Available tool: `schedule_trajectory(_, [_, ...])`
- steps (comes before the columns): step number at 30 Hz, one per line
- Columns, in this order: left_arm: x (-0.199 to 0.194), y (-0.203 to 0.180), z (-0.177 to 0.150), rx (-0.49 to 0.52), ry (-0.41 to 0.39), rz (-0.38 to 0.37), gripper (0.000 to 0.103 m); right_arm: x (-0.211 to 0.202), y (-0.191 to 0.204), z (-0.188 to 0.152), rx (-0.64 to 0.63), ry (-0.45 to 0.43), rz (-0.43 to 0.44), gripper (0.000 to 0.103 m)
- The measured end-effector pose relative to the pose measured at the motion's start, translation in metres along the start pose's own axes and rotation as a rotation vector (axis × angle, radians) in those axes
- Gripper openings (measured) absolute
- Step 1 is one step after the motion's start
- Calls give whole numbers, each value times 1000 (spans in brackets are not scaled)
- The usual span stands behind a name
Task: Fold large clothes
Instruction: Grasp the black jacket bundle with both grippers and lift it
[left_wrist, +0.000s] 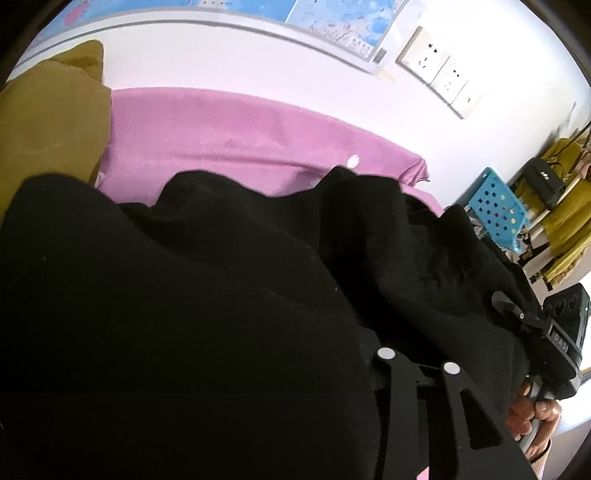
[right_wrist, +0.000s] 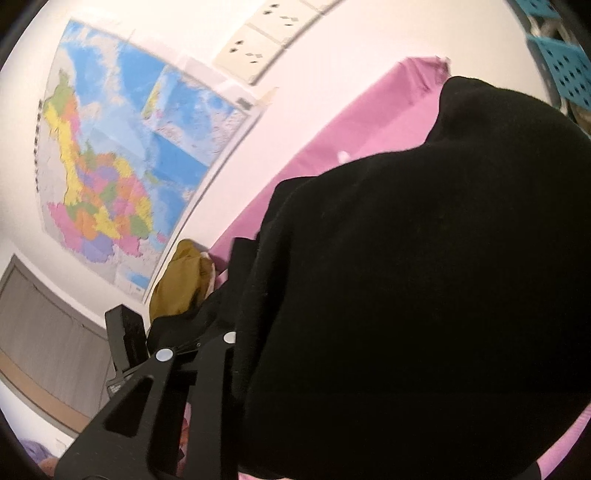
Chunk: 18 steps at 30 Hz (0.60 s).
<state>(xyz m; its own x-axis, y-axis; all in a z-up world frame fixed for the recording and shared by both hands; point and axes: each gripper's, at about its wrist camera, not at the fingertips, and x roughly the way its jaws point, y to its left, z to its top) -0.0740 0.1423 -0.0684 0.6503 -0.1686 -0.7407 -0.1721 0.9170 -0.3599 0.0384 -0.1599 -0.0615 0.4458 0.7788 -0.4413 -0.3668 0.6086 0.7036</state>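
Left wrist view — garment: the black garment hangs and bunches directly before the left hand-held gripper, and it fills most of the view. I judge it is lifted so that the cloth can drop straight before a fold.
Left wrist view — left hand-held gripper: the jaws stand narrow, and the black cloth lies over and around the two fingers. The tips are lost in the black, so I cannot tell if the pads press the cloth.
Left wrist view — surface beyond: a pink cloth is spread past the garment, far from the gripper; it seems to be the place where the folding is done. An ochre pile lies at its left end.
Left wrist view — other tool: the right hand-held gripper is to the right, with a hand on its handle, near the same edge of the garment — probably to carry the other corner.
Right wrist view — garment: the black garment drapes to the right of the right hand-held gripper and over its right finger.
Right wrist view — right hand-held gripper: the jaws are narrow with black cloth at them; a firm grip is likely, but the pads are hidden, so I cannot tell.
Right wrist view — background: a coloured map on the wall is ahead and to the left; the pink cloth is beyond the garment.
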Motion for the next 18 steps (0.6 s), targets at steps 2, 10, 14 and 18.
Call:
schedule_trajectory(2, [-12,-1,5,17,-17,-16,36,-4,19,7,-33,-1,15,24])
schedule_trajectory(10, [-73,-5,36,69,-109,-63,35,-16,101,32,-174,-36,98,24])
schedule_trajectory(14, [-120,1,60,90,-194,-68,34,-11,145,50,-228,-43,160,24])
schedule_trajectory(18, [-170,12,89,112,-287,-22,34,6,203,74,-307,-67,226,24])
